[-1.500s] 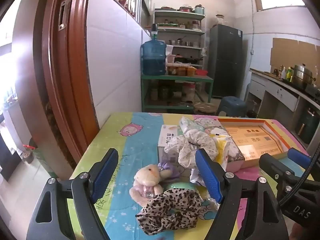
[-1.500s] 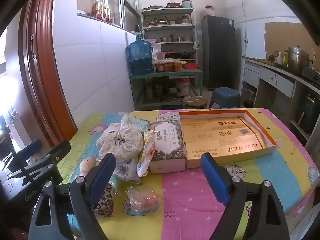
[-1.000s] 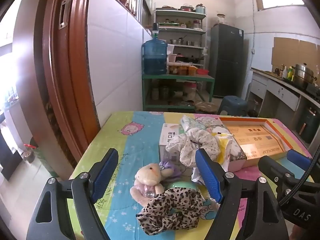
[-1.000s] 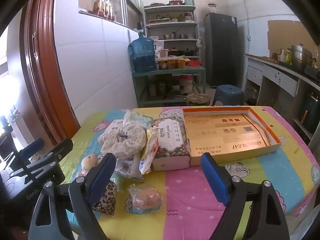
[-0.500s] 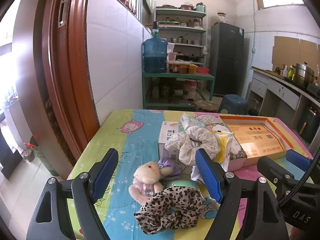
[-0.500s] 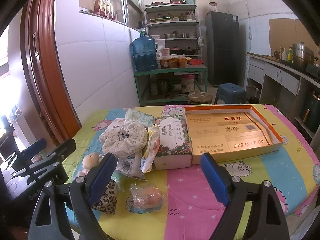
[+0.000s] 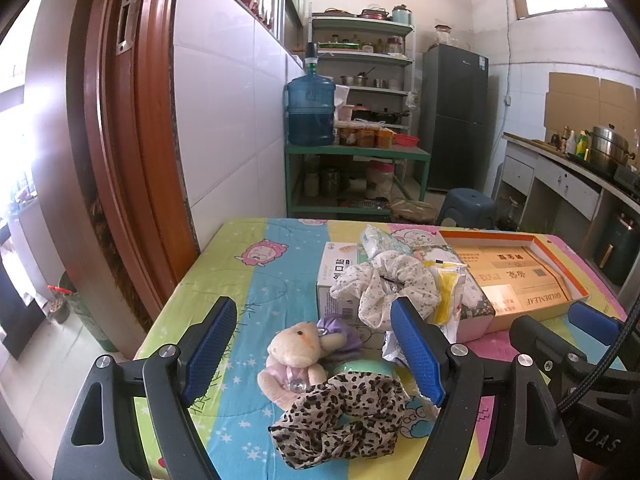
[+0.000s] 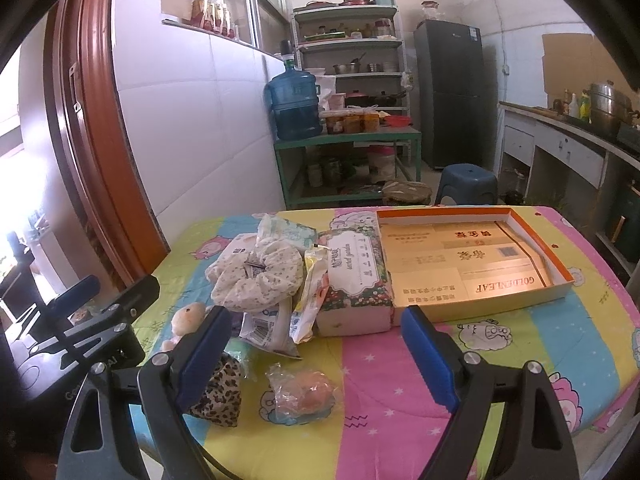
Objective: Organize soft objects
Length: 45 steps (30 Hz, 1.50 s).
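Observation:
A leopard-print scrunchie [image 7: 340, 412] lies at the table's near edge, between the fingers of my open left gripper [image 7: 316, 352]. A cream plush toy [image 7: 296, 354] lies just behind it, with a purple scrunchie [image 7: 340, 330]. A white floral scrunchie [image 7: 384, 284] rests on packets and a tissue box [image 8: 356, 276]. An open orange-rimmed cardboard box [image 8: 472, 258] sits at the right. My right gripper [image 8: 320, 360] is open and empty above a clear bag with something orange inside [image 8: 300, 394]. The leopard scrunchie [image 8: 218, 394] shows beside its left finger.
The table wears a colourful cartoon cloth [image 8: 500, 360]. A brown door frame [image 7: 120, 140] stands at the left. A green shelf with a water bottle [image 7: 310, 112], a blue stool [image 8: 466, 182] and a kitchen counter [image 8: 560, 136] lie beyond the table.
Both grippers have drifted slightly back and upward; the objects sit a little lower and farther in view. Nothing on the table has moved.

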Motion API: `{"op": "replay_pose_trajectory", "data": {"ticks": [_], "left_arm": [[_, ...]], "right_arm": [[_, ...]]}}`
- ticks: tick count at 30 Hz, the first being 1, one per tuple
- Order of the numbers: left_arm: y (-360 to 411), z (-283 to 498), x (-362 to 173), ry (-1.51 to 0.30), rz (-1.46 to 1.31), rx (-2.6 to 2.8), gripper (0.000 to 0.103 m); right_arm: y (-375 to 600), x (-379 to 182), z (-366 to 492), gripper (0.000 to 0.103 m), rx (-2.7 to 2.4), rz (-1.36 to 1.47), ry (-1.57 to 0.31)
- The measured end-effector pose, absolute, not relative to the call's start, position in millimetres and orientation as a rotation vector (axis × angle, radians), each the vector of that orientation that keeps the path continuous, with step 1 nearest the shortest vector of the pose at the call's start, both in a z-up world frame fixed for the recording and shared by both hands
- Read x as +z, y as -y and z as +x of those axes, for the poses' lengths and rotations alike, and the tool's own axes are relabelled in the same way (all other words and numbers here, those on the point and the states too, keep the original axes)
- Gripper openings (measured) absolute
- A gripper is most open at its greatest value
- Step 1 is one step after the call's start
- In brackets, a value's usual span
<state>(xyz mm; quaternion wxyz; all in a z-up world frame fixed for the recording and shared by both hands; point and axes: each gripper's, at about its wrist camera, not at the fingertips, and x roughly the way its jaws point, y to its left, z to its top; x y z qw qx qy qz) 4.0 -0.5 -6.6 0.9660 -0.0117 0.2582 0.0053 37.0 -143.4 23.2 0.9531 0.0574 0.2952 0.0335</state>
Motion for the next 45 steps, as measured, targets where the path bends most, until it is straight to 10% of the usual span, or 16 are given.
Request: {"op": "replay_pose_trajectory", "data": {"ticks": [45], "left_arm": [[1,4,-15,-0.530,-0.024,0.014,0.080]], "right_arm": [[140,17,33,0.087,0.098,0.107,-0.599]]}}
